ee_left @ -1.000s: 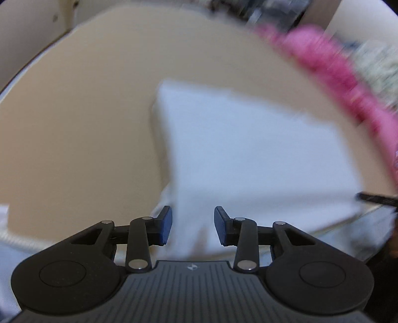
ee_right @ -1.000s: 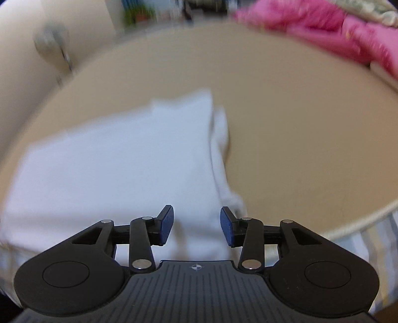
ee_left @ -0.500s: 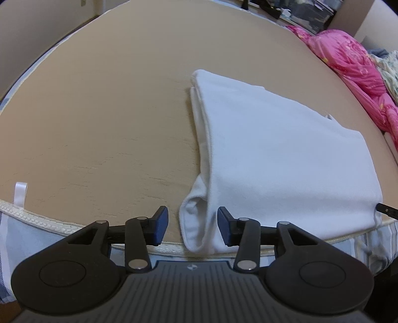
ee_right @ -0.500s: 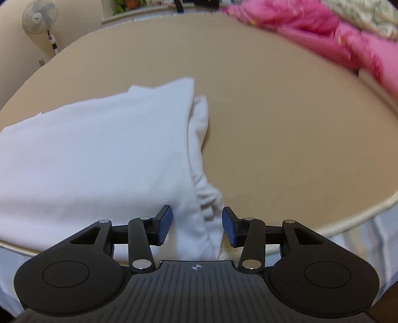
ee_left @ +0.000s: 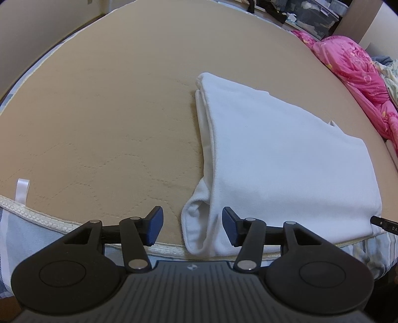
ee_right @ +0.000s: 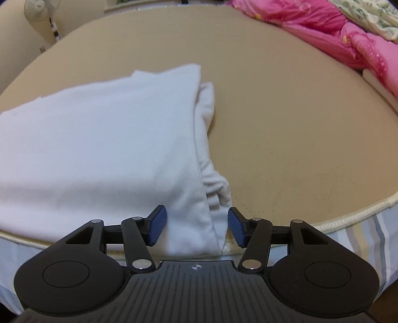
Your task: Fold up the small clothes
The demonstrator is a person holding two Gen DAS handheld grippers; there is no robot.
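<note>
1. Left gripper [ee_left: 192, 224]: jaws spread wide, nothing pinched. Blue pads [ee_left: 154, 224] sit either side of the near left corner of the white garment [ee_left: 286, 159], w/ clear gaps to the cloth; can't tell if the pads touch the mattress [ee_left: 99, 111].
2. Right gripper [ee_right: 196, 227]: also spread wide, empty. Its pads [ee_right: 156, 227] straddle the garment's near right corner [ee_right: 191, 231]; left pad looks just beside or against the cloth, can't tell which; right pad is apart from it.
3. Garment [ee_right: 99, 149]: folded flat, roughly rectangular, several layers showing at both side edges. Lies at the near edge of the tan mattress [ee_right: 286, 124], near corners reaching the piped border.
4. Around: pink quilt [ee_left: 355, 74] bunched along the far right side of the bed, well apart from the garment. Nothing lies btwn grippers and cloth.
5. Left view only: white ribbon tag [ee_left: 22, 190] at the mattress edge, storage boxes [ee_left: 313, 15] at the back, a dark tip [ee_left: 384, 222] at the right edge just past the garment.
6. Right view only: standing fan [ee_right: 41, 8] top left, a pale leaf-print cloth [ee_right: 368, 15] lying on the pink quilt [ee_right: 335, 32], striped sheet [ee_right: 368, 238] below the piping.
</note>
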